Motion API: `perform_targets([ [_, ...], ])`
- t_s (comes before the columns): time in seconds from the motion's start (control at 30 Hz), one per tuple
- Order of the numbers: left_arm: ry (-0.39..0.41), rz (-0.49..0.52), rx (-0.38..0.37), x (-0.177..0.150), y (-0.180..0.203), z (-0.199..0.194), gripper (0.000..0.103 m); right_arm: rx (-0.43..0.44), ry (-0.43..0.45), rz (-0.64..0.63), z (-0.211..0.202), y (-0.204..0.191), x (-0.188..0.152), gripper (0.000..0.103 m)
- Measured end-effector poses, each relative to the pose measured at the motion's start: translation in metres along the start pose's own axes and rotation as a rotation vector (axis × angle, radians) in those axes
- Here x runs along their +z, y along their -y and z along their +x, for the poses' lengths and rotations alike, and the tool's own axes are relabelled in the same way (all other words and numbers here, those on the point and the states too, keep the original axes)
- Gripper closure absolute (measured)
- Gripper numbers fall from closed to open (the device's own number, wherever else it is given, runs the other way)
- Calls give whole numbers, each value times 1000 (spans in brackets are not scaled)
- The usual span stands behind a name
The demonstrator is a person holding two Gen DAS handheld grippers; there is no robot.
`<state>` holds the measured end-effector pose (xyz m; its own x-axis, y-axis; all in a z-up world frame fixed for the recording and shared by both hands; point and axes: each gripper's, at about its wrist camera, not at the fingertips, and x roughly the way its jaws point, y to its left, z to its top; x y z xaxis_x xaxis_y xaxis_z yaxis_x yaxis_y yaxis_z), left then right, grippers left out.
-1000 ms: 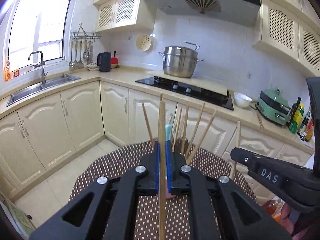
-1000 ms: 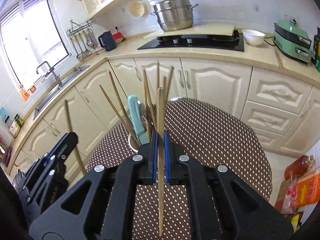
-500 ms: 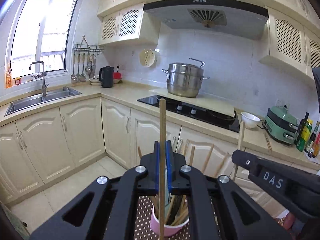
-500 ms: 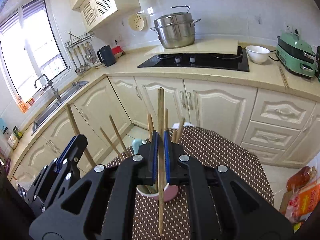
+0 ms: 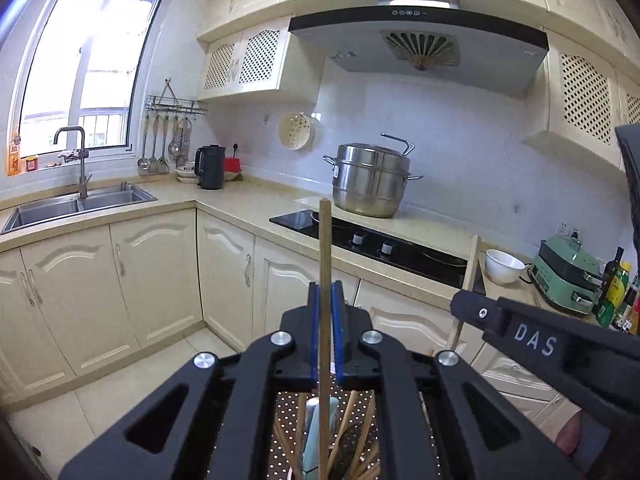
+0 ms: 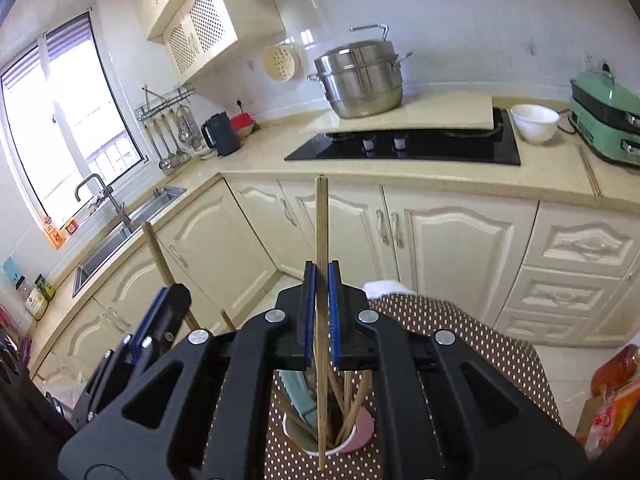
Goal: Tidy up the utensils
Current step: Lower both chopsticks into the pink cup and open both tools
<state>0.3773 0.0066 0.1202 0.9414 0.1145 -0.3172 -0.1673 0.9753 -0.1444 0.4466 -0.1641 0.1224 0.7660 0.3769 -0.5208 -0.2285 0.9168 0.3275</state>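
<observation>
My left gripper (image 5: 325, 292) is shut on one upright wooden chopstick (image 5: 325, 256), high above the table. Under it, between the arms, stand several chopsticks and a pale blue utensil (image 5: 314, 436). My right gripper (image 6: 321, 272) is shut on a second upright chopstick (image 6: 321, 220), whose lower tip hangs over the rim of a pink cup (image 6: 362, 426). That cup holds several chopsticks and a teal utensil (image 6: 298, 398). In the right wrist view the left gripper (image 6: 166, 300) shows at the left with its chopstick (image 6: 157, 250). In the left wrist view the right gripper (image 5: 466, 306) shows at the right.
The cup stands on a round table with a brown dotted cloth (image 6: 464, 332). Behind run cream cabinets and a counter with a black hob (image 6: 404, 146), a steel pot (image 6: 360, 80), a white bowl (image 6: 534, 122), a green appliance (image 6: 608, 120) and a sink (image 5: 80, 202). Bags lie on the floor (image 6: 612, 392).
Both grippers have risen, each with its chopstick. The cup and its chopsticks have sunk from ahead of the fingers to below them, and more of the wall and hood shows.
</observation>
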Motion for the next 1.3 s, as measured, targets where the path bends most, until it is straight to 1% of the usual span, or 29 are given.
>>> perform_targets([
  [0.07,7,6,-9,4,0,0,97,-2,20,-15,-1,-3,4,97],
  [0.13,36,26,-2,6,1,-2,97,-6,43,-19,-3,-4,7,96],
  [0.2,44,34,15,4,0,0,97,-17,73,-30,-4,-6,7,96],
  [0.3,1,22,22,-3,-4,12,97,-43,115,-46,-1,-8,2,97],
  [0.33,-17,20,26,-7,-6,16,97,-45,114,-54,1,-8,1,97],
  [0.5,-71,26,35,-25,-13,27,96,-24,69,-52,21,-6,-16,96],
  [0.57,-86,30,32,-33,-16,29,95,-30,42,-50,31,-3,-25,96],
  [0.7,-113,54,26,-50,-21,29,94,-30,-35,-53,49,0,-45,96],
  [0.73,-123,66,35,-54,-22,29,94,-28,-51,-53,51,0,-50,96],
  [0.8,-149,85,45,-62,-25,31,90,-27,-88,-56,55,2,-59,96],
  [0.87,-177,95,42,-68,-30,32,78,-23,-115,-60,57,4,-68,96],
  [0.93,-191,101,44,-74,-35,30,71,-19,-136,-64,58,6,-77,96],
  [0.97,-192,109,30,-77,-38,28,69,-21,-128,-72,56,6,-81,96],
  [1.07,-196,127,41,-80,-40,24,60,-46,-90,-131,47,-1,-88,94],
  [1.2,-188,107,36,-74,-47,14,55,-16,-90,-150,35,-10,-87,94],
  [1.27,-180,105,33,-69,-48,8,51,-29,-66,-169,27,-13,-84,93],
  [1.3,-171,109,31,-65,-48,3,51,-44,-43,-178,20,-15,-82,86],
])
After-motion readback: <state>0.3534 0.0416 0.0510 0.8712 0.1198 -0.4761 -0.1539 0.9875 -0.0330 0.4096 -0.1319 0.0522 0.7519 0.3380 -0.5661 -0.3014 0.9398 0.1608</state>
